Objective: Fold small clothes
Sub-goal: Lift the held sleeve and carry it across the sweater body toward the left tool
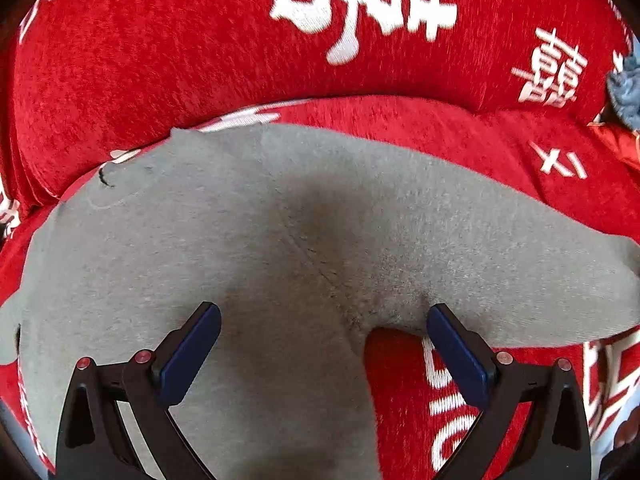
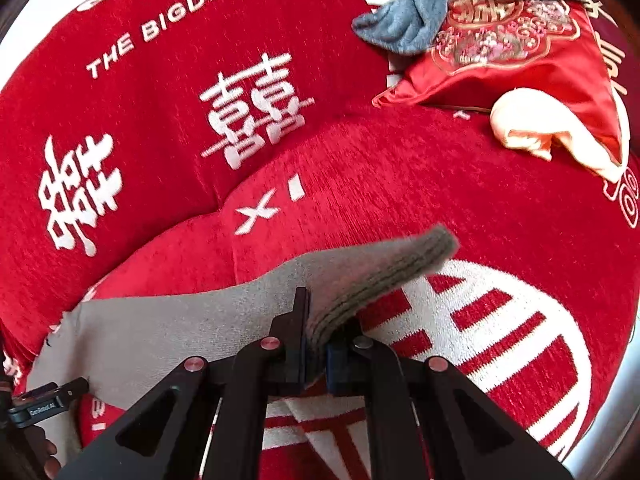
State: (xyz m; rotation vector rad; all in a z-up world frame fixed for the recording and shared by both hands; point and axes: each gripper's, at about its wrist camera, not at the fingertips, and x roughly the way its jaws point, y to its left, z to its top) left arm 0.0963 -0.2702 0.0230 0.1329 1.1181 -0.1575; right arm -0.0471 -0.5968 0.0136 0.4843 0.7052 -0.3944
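Small grey pants [image 1: 280, 232] lie spread on the red sofa seat [image 1: 460, 136]. My left gripper [image 1: 323, 320] is open above the crotch area, one finger over the near leg, the other at the inner edge of the right leg. My right gripper [image 2: 318, 344] is shut on the ribbed cuff end of the grey pants [image 2: 360, 276] and lifts it a little off the seat; the cuff tip looks blurred. The left gripper's tip also shows in the right wrist view [image 2: 48, 400] at the pants' far end.
The red backrest [image 2: 160, 100] with white lettering rises behind the seat. At the back right lie a red satin cushion [image 2: 500, 60], a blue-grey garment [image 2: 420, 12] and a peach garment [image 2: 536, 128]. The blue-grey garment shows at the left wrist view's right edge [image 1: 628, 88].
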